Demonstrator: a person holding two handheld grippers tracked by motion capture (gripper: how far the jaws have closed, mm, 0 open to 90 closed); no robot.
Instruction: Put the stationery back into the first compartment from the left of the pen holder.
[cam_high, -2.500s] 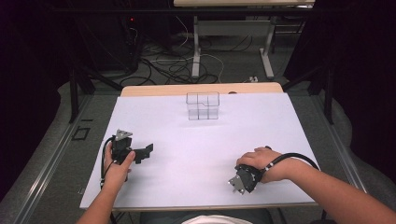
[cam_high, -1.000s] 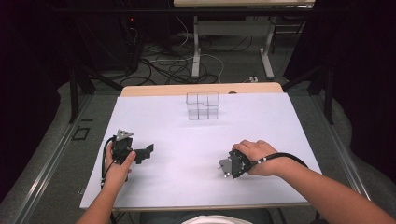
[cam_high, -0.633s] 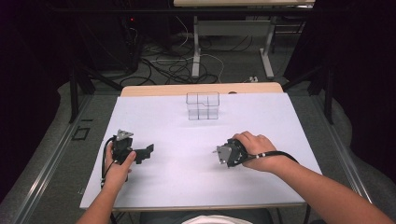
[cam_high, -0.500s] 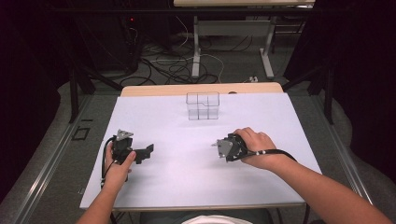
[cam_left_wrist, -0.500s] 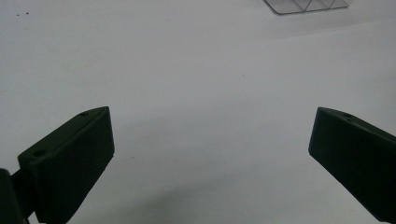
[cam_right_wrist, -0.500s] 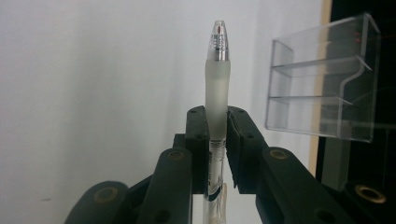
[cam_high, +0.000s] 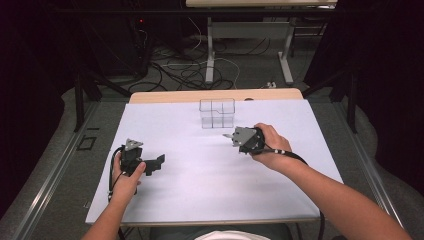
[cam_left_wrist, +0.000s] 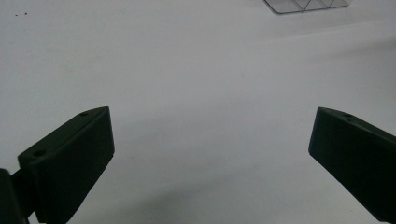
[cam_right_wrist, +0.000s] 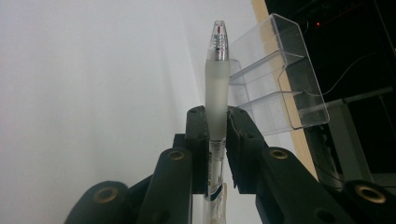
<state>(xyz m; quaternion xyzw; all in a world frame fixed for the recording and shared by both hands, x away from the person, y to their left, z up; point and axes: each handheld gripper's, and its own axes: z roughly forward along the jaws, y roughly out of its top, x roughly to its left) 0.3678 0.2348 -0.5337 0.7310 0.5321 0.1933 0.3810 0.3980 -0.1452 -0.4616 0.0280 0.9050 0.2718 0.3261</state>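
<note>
A frosted white pen (cam_right_wrist: 217, 93) with a clear tip stands between the jaws of my right gripper (cam_right_wrist: 218, 116), which is shut on it. In the high view that right gripper (cam_high: 235, 136) hovers over the white table just in front of a clear plastic holder (cam_high: 217, 113) with stepped compartments; the pen (cam_high: 227, 135) pokes out to the left. The same holder (cam_right_wrist: 275, 88) lies close beyond the pen's tip in the right gripper view. My left gripper (cam_high: 159, 161) rests on the table at the left, jaws wide apart with bare table between them (cam_left_wrist: 210, 154).
The white table top (cam_high: 200, 185) ends in a wooden strip (cam_high: 150, 96) at the far edge. Beyond it are table legs (cam_high: 210, 55) and cables on the floor. A corner of the clear holder (cam_left_wrist: 306, 5) peeks in at the top of the left gripper view.
My right gripper has risen off the table near the front right and travelled forward and left toward the clear holder, carrying the pen. The left hand has stayed in place.
</note>
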